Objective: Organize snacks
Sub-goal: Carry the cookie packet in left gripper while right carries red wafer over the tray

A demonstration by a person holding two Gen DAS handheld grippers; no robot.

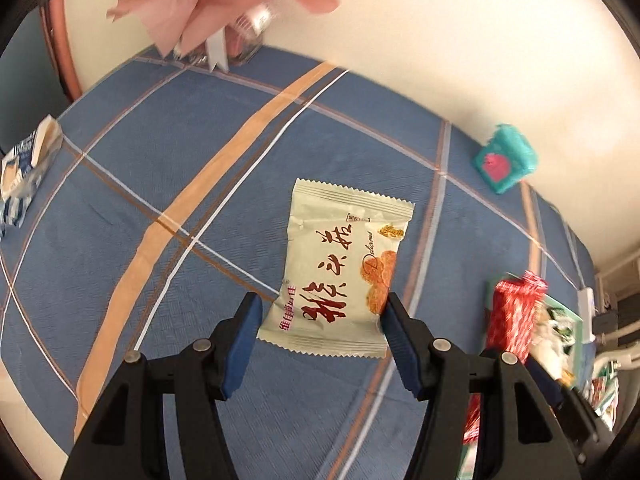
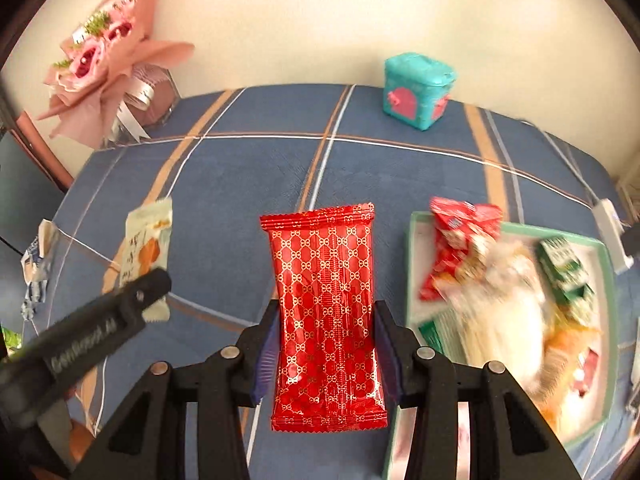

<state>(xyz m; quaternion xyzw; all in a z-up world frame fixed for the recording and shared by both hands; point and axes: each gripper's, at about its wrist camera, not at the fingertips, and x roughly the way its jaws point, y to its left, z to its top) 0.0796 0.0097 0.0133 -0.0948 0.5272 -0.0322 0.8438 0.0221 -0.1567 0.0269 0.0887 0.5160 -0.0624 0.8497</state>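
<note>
The left gripper (image 1: 322,312) clamps a cream foil biscuit packet with red lettering (image 1: 340,268) above the middle of the blue plaid-clothed desk (image 1: 160,168); the right gripper (image 2: 326,322) pinches a glossy red patterned wafer packet (image 2: 326,312) just beside the green-rimmed snack tray (image 2: 412,248) at the desk's right edge

Blue plaid-clothed table (image 2: 248,184), green tray (image 2: 610,304), teal box (image 2: 416,88), pink bouquet (image 2: 100,64), blue-white packet (image 1: 24,168)
</note>
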